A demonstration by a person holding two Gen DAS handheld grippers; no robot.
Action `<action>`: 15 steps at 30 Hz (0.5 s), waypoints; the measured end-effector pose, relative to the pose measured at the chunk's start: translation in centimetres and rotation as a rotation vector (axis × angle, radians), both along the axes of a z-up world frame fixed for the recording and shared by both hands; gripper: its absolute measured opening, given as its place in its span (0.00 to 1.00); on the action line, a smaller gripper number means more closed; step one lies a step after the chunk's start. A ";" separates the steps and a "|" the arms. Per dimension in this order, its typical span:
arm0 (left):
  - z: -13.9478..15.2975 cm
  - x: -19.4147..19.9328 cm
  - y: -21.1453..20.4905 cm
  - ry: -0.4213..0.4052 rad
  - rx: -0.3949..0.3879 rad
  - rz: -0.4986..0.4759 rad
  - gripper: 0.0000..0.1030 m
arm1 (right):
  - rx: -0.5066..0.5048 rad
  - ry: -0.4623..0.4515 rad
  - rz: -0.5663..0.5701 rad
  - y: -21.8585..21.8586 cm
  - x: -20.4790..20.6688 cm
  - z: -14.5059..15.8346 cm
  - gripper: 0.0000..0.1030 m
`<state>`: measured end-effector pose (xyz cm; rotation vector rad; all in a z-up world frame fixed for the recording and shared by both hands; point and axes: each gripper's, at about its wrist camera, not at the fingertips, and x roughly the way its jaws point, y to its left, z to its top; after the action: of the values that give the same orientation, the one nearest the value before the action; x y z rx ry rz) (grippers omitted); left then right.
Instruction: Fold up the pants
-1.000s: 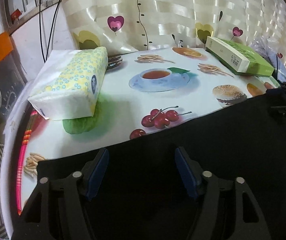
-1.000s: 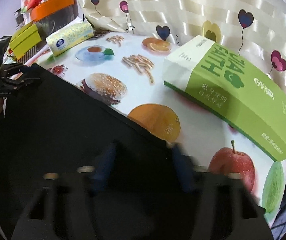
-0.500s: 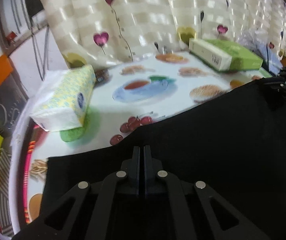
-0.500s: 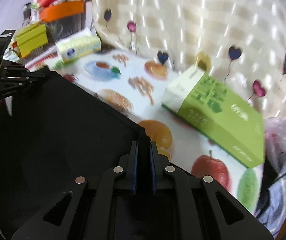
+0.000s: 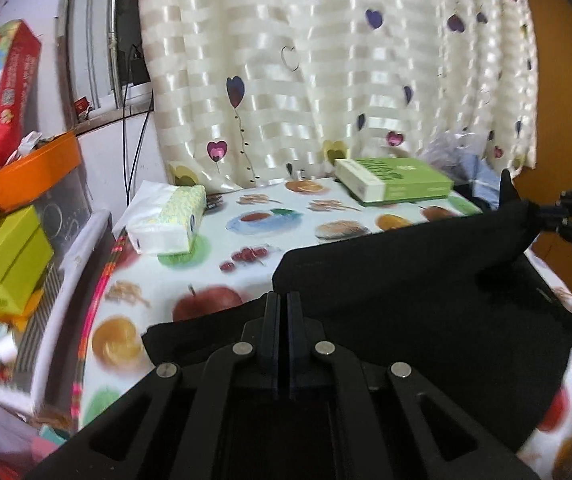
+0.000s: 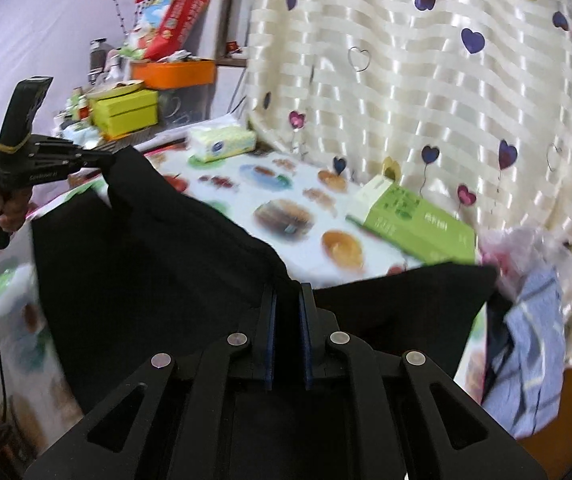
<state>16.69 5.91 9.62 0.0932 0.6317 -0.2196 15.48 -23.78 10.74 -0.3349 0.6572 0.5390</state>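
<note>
Left wrist view: the left gripper (image 5: 282,300) is clenched on the near edge of the black pants (image 5: 426,264). A second ago its fingers stood wide over flat cloth; now that edge is lifted off the bench (image 5: 213,280), with an apple print newly bared at 9 o'clock. At 3 o'clock the right gripper (image 5: 542,212) pinches the other corner, raised into a peak. A tissue pack (image 5: 165,220) and a green box (image 5: 394,180) lie beyond.

Right wrist view: the right gripper (image 6: 288,300) is likewise clenched on the pants (image 6: 157,248), having just closed. At 10 o'clock the left gripper (image 6: 97,158) holds its corner aloft.

With 2 corners up, the fold-over looks underway.
</note>
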 end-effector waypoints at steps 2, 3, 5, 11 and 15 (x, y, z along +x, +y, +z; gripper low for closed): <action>-0.7 -2.2 -0.1 0.006 -0.012 -0.007 0.04 | -0.006 0.011 -0.015 -0.1 -2.6 -1.0 0.10; -1.1 -3.3 -0.2 0.010 -0.016 -0.012 0.04 | 0.000 0.028 -0.021 -0.2 -4.0 -1.8 0.10; -2.3 -5.4 -0.5 0.028 -0.020 -0.024 0.04 | 0.011 0.073 -0.035 -0.2 -6.3 -3.6 0.10; -6.5 -8.7 -0.6 0.146 -0.043 -0.006 0.05 | 0.031 0.249 -0.084 -0.7 -8.8 -9.0 0.21; -7.2 -10.4 0.8 0.189 -0.126 0.026 0.07 | 0.071 0.243 -0.077 -0.7 -10.1 -7.7 0.46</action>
<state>6.30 6.75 2.41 -0.0580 0.8045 -0.2442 5.41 -24.50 3.05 -0.1778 0.8795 0.5323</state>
